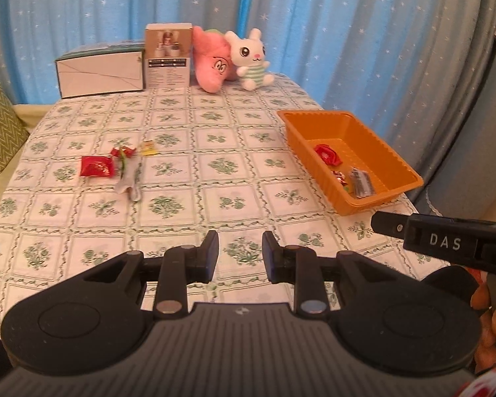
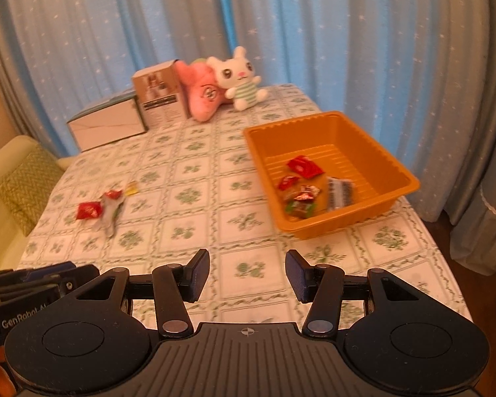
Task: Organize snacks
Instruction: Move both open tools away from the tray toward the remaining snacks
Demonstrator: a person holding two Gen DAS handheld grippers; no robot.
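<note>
A: At the near edge of the table (image 1: 215, 172), the left gripper (image 1: 240, 253) hangs over bare cloth with its jaws a narrow gap apart, nothing between them. The right gripper (image 2: 247, 273) hovers just beside it, jaws spread wider, also pinching nothing and touching nothing.

B: So both come empty. Where do the snacks lie?

A: Farther out on the left, 1 small cluster sits loose on the cloth: a red packet (image 1: 96, 166), a grey wrapper (image 1: 130, 183) touching a small red candy (image 1: 124, 152), and a yellow sweet (image 1: 148, 148) just beside them. On the right, the orange tray (image 1: 385, 195) holds several wrapped pieces already, among them a red packet and a dark striped one.

B: Then the step in hand looks like fetching the next loose piece?

A: Likely. The left gripper is the nearer one to that cluster. Its narrow gap would need widening before it comes down on the red packet, the flattest and most separate target. Taking it from the outer side avoids dragging the tangled wrapper along.

B: And beyond?

A: At the far edge stand 2 boxes (image 1: 99, 72), a pink plush (image 1: 213, 66) and a white bunny (image 1: 251, 59), against the blue curtain (image 1: 347, 33). They seem no part of the sorting.
</note>
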